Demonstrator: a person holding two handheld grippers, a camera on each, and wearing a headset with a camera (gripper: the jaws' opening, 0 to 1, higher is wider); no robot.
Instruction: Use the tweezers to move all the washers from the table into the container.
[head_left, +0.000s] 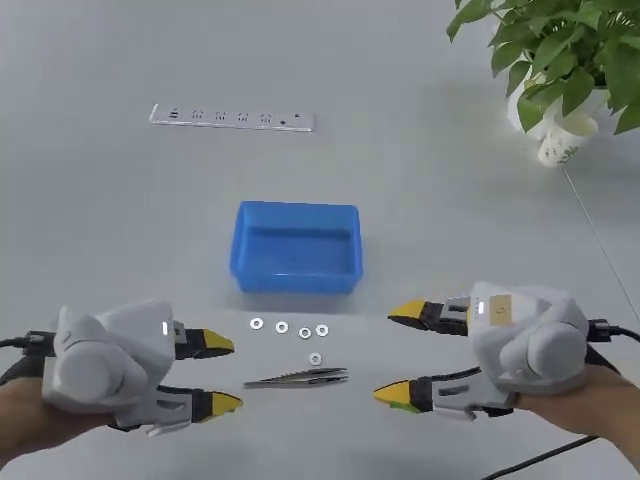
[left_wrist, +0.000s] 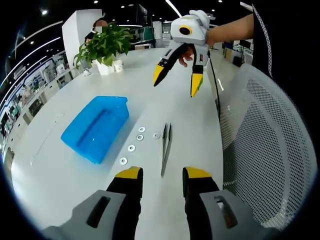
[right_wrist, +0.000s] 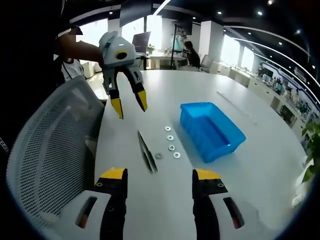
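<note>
Metal tweezers lie flat on the white table near its front edge. Several small washers lie just beyond them, between the tweezers and an empty blue container. My left gripper hovers open to the left of the tweezers, nothing between its yellow fingertips. On the right of the tweezers my right gripper is open and empty too. Each gripper faces the other across the tweezers.
A white power strip lies at the back of the table. A potted plant stands at the back right. A mesh office chair sits by the table's near edge.
</note>
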